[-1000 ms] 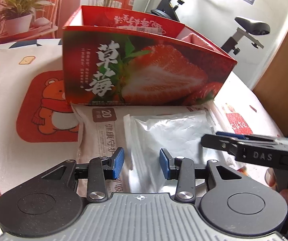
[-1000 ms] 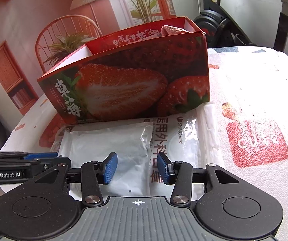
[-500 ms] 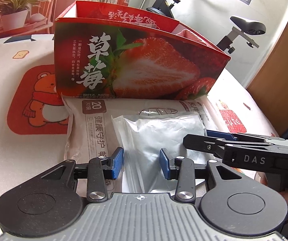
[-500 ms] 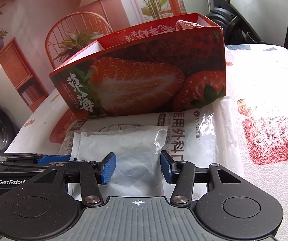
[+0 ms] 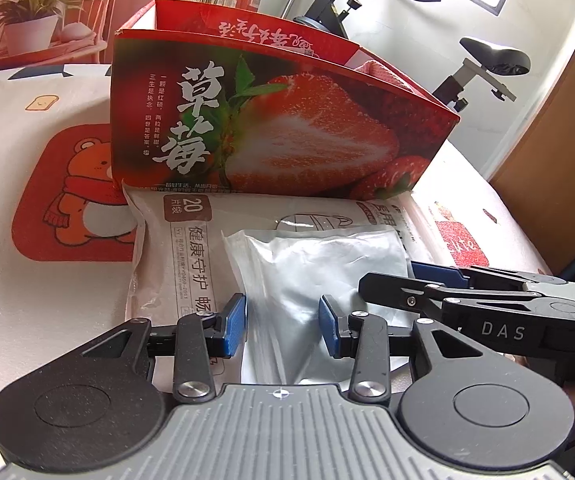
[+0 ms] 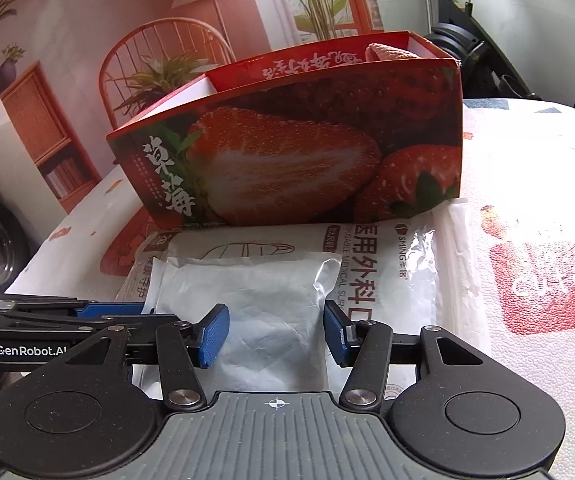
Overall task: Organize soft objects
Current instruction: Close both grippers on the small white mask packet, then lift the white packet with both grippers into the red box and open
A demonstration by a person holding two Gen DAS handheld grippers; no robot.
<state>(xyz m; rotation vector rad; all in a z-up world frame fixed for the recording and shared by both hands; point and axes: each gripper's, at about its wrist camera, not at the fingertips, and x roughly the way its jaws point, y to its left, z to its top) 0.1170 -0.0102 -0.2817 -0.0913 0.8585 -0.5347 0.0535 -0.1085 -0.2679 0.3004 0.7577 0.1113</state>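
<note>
A small white soft packet (image 5: 315, 268) (image 6: 255, 300) lies on top of a larger printed mask pack (image 5: 175, 256) (image 6: 387, 272), in front of the red strawberry box (image 5: 279, 120) (image 6: 307, 140). My left gripper (image 5: 282, 326) hovers open over the packet's near left part, its blue pads not pressing on it. My right gripper (image 6: 273, 334) is open too and straddles the packet's near end. Each gripper shows in the other's view: the right gripper (image 5: 427, 280) and the left gripper (image 6: 107, 312). A pink cloth (image 6: 383, 54) (image 5: 383, 76) sits inside the box.
The table has a white cloth with a bear print (image 5: 75, 192) and a red "cute" patch (image 6: 547, 284). A white plastic bag (image 6: 461, 264) lies under the mask pack. A chair (image 6: 159, 52), potted plants and an exercise bike (image 5: 487, 60) stand beyond the table.
My right gripper has shifted left, from the small packet's right edge to centred over it, with its jaws a little wider. The left gripper has hardly moved.
</note>
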